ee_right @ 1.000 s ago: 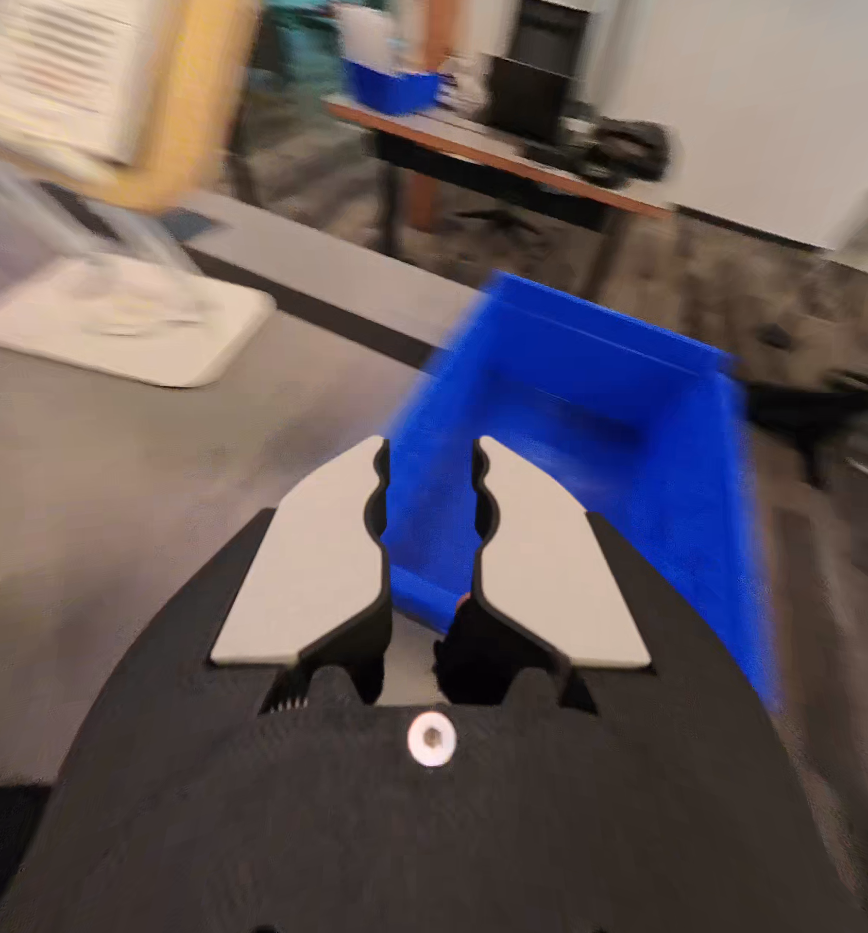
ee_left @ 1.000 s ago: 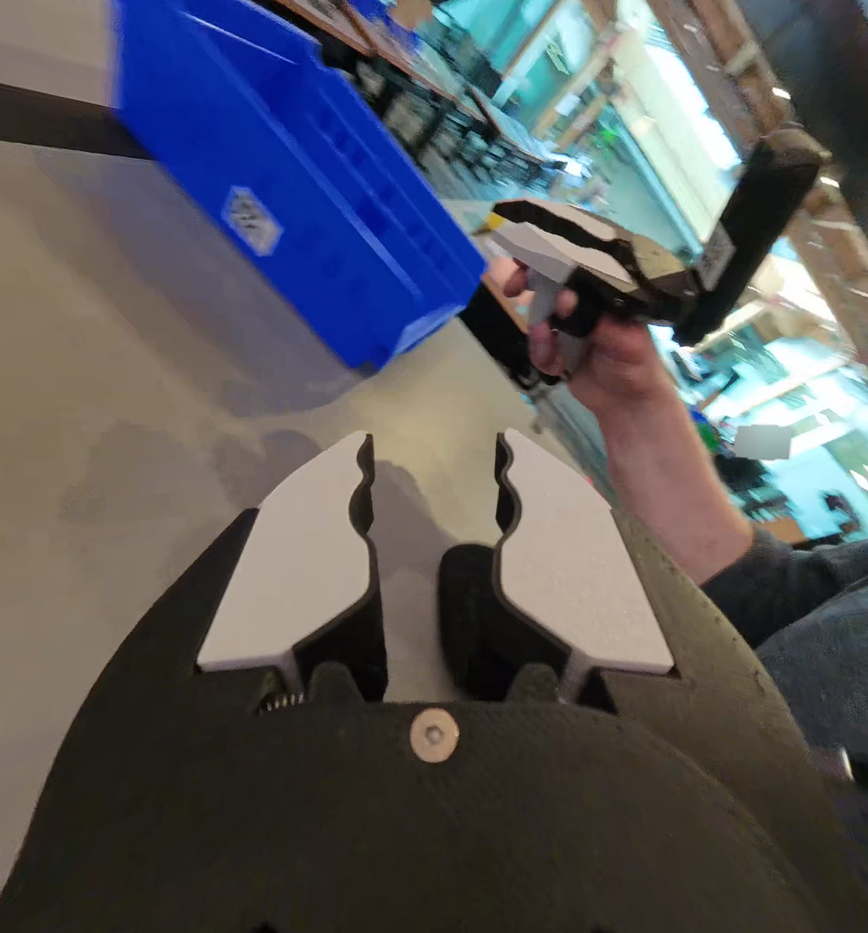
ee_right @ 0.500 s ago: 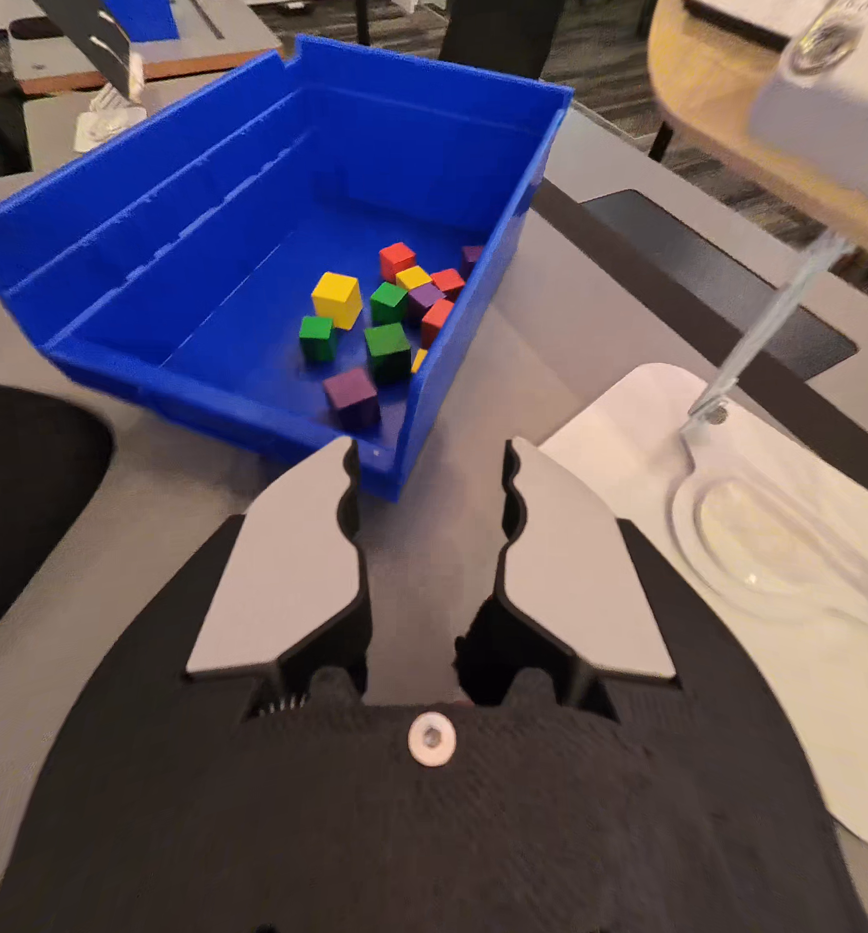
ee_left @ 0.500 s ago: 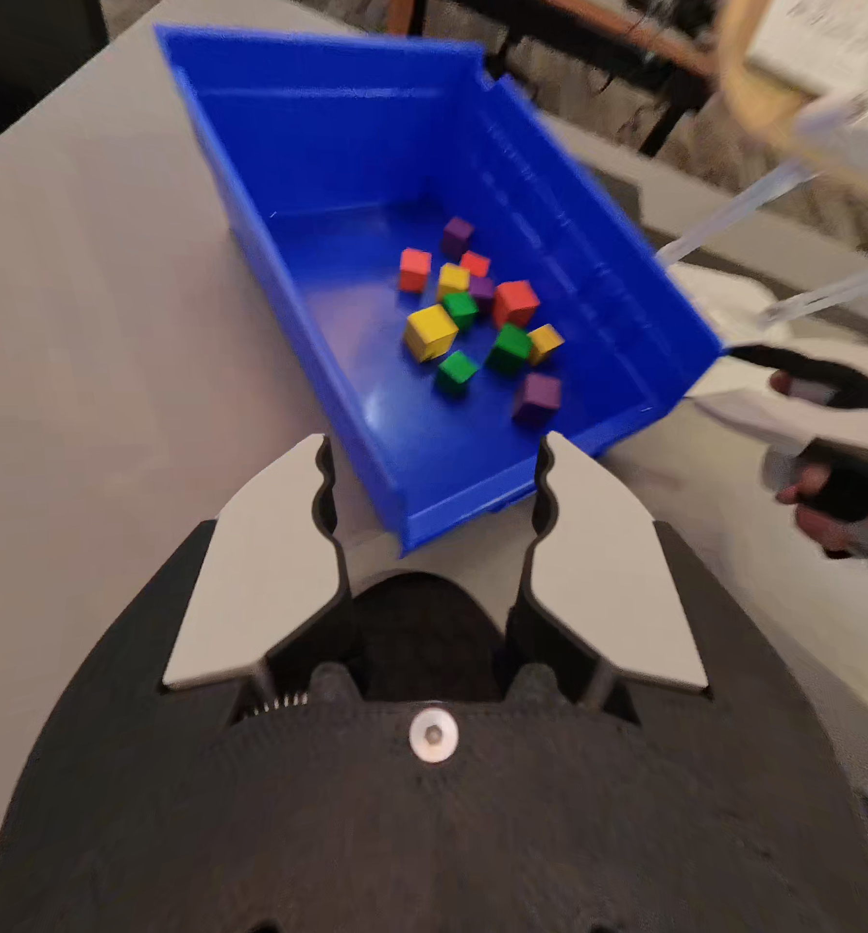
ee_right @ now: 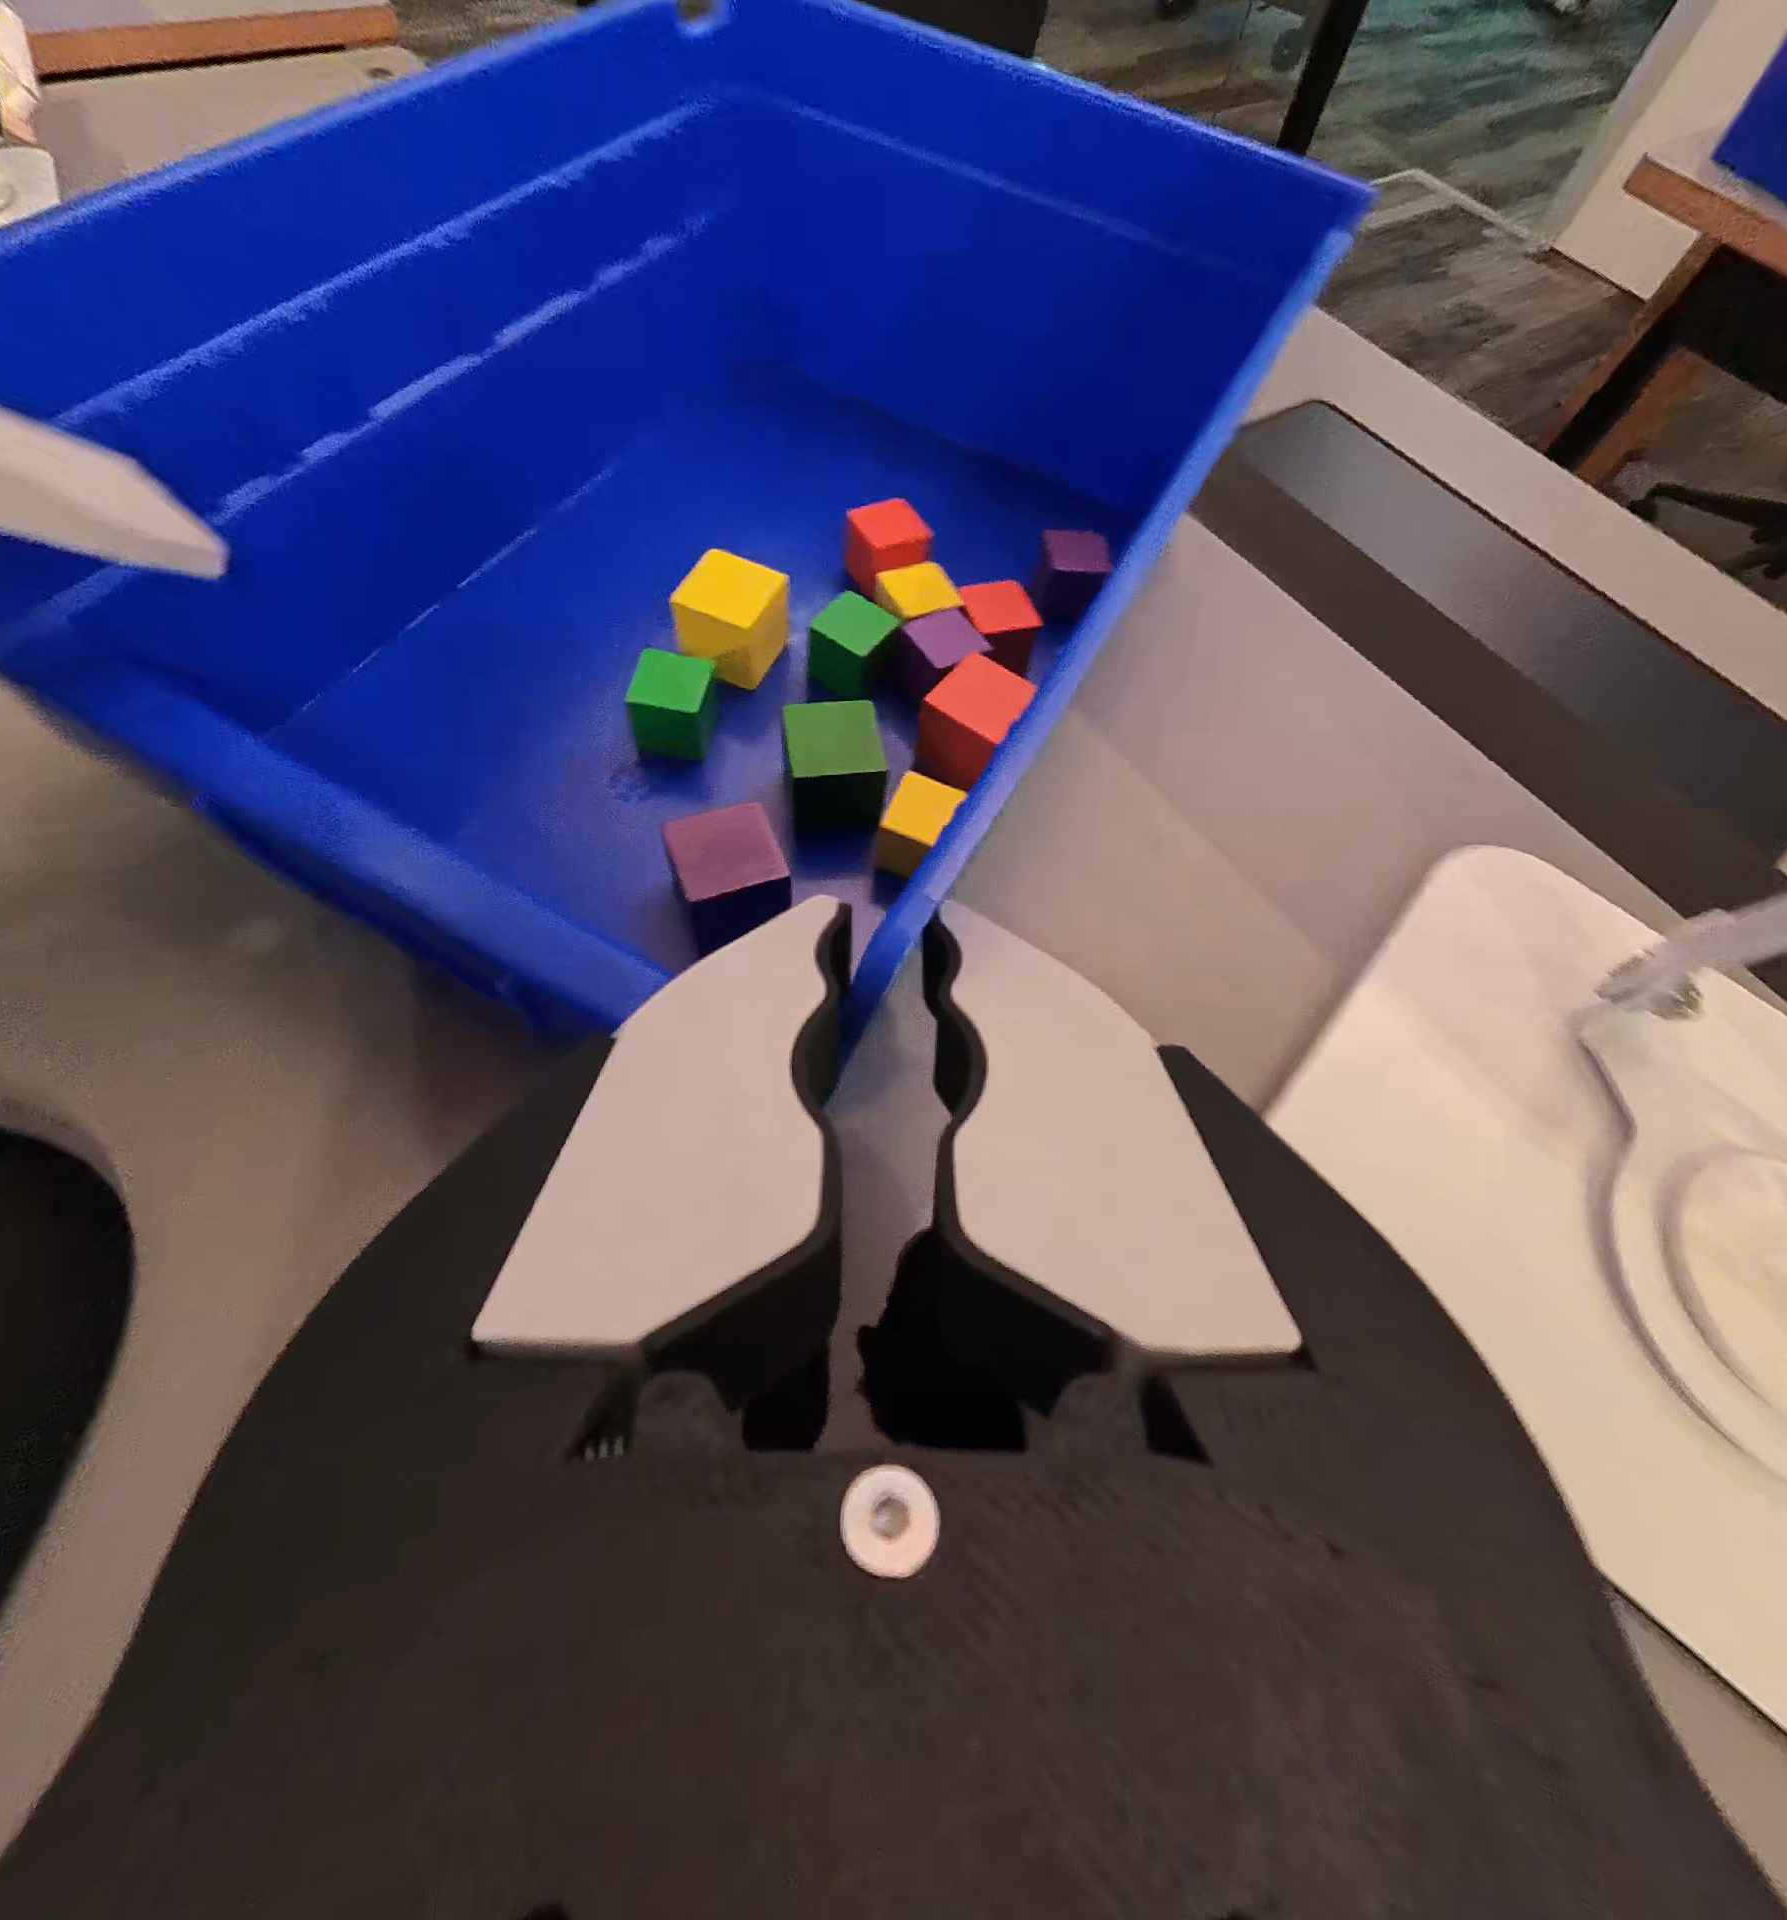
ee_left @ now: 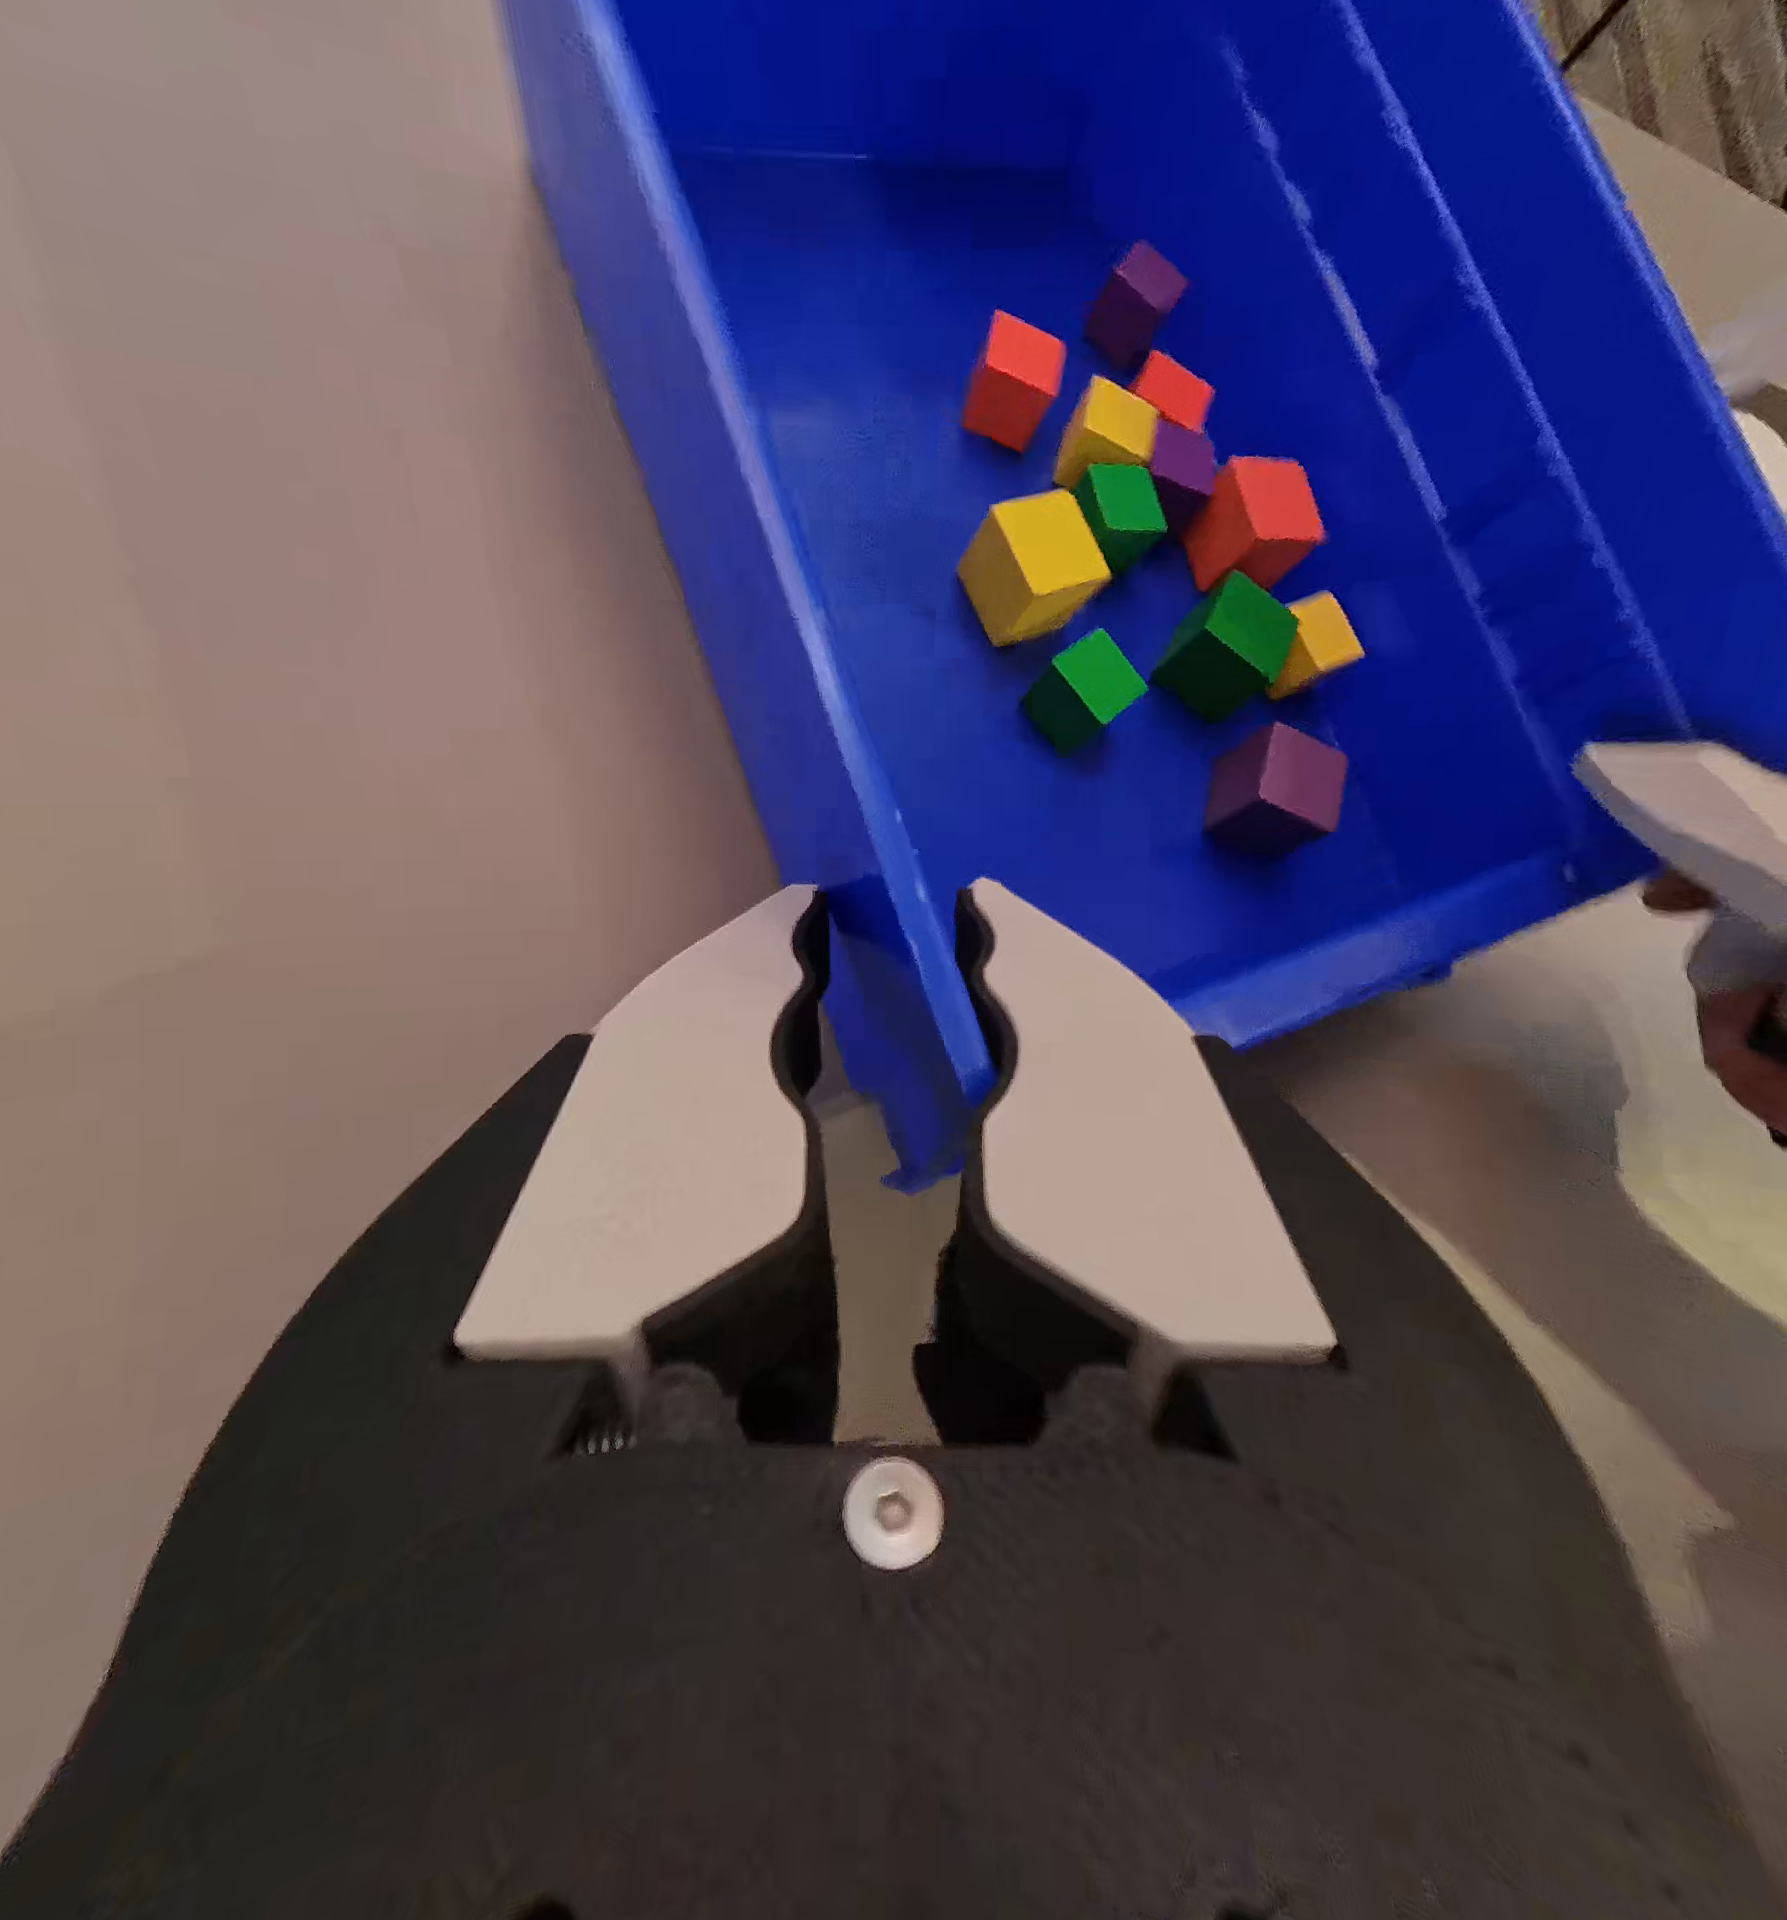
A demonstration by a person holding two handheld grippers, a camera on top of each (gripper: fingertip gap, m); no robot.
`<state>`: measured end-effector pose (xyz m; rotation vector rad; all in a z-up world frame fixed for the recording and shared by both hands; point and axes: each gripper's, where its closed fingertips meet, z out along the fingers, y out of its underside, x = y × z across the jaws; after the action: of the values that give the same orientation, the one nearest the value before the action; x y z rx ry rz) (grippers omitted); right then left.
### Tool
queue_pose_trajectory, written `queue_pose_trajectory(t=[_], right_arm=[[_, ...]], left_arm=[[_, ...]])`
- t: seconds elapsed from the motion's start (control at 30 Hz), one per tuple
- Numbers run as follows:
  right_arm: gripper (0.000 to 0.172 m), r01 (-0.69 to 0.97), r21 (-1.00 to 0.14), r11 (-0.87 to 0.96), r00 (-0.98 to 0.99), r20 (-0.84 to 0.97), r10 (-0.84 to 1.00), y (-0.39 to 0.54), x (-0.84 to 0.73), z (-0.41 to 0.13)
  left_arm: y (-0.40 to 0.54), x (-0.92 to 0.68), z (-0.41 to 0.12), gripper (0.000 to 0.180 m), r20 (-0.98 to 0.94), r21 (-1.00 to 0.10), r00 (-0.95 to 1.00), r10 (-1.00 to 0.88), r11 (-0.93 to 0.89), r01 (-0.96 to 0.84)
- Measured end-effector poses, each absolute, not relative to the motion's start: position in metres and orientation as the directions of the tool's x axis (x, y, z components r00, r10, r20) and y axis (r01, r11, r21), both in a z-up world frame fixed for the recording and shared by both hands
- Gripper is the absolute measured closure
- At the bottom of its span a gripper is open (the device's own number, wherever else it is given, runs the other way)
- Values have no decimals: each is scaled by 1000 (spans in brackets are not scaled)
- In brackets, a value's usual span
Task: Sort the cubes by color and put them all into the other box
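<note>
A blue box stands on the grey table and holds several red, yellow, green and purple cubes. My left gripper is shut on the box's left wall at the near corner, with both pads against it. My right gripper is shut on the thin rim of the box's right wall near its front corner, and the rim crosses slantwise between the pads. The cubes lie toward that wall. Each gripper's finger shows in the other view, the right one and the left one.
A white base plate with a clear stand lies on the table right of the box. A dark panel runs behind it. A black rounded shape sits at the left edge. Bare grey table lies left of the box.
Both grippers moved forward from just short of the box's near corners onto its side walls, and their jaws narrowed from wide open to closed on the walls.
</note>
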<state>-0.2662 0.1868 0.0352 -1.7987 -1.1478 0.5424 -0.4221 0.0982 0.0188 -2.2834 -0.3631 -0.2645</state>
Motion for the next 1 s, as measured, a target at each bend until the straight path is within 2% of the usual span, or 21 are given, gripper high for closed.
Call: queue_pose_trajectory(t=[0.23, 0.5, 0.57, 0.63, 0.67, 0.7, 0.77, 0.87, 1.0], right_arm=[[152, 447, -869, -214, 559, 85, 825, 199, -333, 35], [149, 388, -871, -300, 617, 4, 787, 216, -353, 35], [131, 380, -871, -313, 615, -15, 788, 217, -349, 36], [124, 356, -884, -303, 611, -25, 791, 217, -337, 45], [124, 346, -890, -297, 604, -32, 797, 215, -330, 52], [123, 323, -905, -276, 592, -34, 805, 212, -321, 62], [121, 275, -935, -223, 571, -27, 821, 204, -300, 86], [118, 209, -958, -197, 509, -66, 858, 186, -269, 116], [118, 236, -956, -174, 488, -38, 872, 175, -218, 126]], left_arm=[[159, -509, 18, 169, 251, -696, 964, 88, -676, 243], [193, -532, 17, 168, 241, -705, 970, 29, -682, 196], [192, -532, 29, 165, 273, -736, 961, 36, -636, 233], [188, -534, 56, 169, 261, -810, 963, 60, -530, 253], [182, -533, 67, 168, 220, -835, 972, 81, -500, 231], [177, -528, 78, 180, 173, -858, 981, 86, -477, 193], [170, -503, 100, 180, 95, -894, 994, 60, -433, 112], [161, -449, 116, 180, -52, -891, 999, 9, -451, -43], [156, -360, 115, 180, -81, -851, 988, -133, -507, -138]])
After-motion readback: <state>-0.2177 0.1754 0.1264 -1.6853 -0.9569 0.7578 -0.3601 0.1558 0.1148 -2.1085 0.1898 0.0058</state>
